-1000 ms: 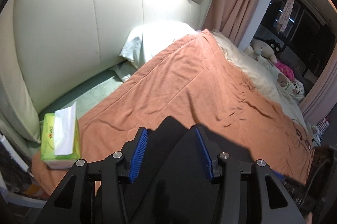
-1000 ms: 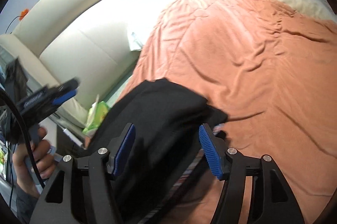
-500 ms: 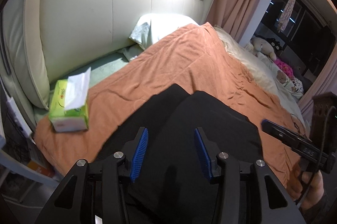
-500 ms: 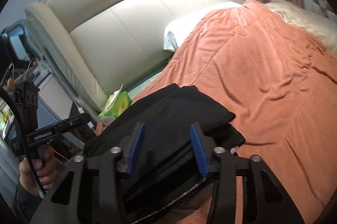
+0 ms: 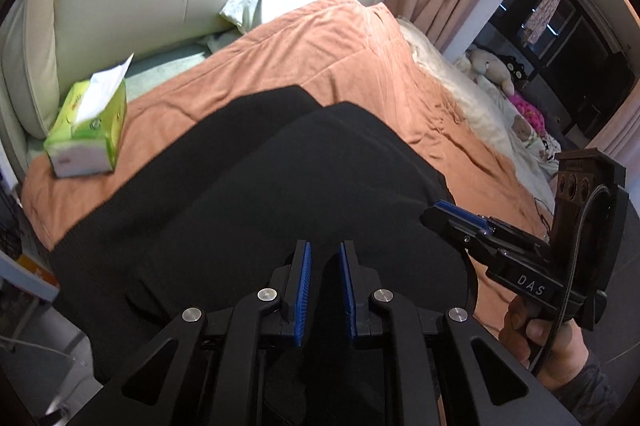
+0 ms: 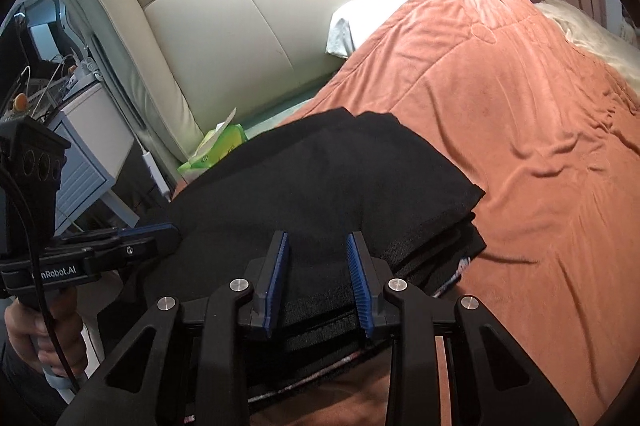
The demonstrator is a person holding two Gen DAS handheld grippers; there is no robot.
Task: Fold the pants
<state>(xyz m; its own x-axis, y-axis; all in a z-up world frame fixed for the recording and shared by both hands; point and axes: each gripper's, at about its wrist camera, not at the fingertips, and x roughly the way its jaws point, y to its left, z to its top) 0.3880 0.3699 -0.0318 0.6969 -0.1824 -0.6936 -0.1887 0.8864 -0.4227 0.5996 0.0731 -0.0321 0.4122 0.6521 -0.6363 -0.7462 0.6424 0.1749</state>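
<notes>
Both the left gripper (image 5: pixel 323 290) and right gripper (image 6: pixel 318 280), jaws just closing, pinch black pants (image 5: pixel 280 186) at the bed's (image 5: pixel 320 38) near edge

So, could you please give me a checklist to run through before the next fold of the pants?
1. Left gripper grips the black pants: jaws have just been closing, fabric pinched between the pads. Ok.
2. Right gripper grips firmly: jaws have just been closing, folded layers lie between the pads. Cannot tell.
3. Tissue box is apart from the pants. Ok.
4. Orange blanket beyond the pants is free for the fold. Ok.
5. Folded layers line up: the edges by the right gripper are staggered. Not ok.
</notes>
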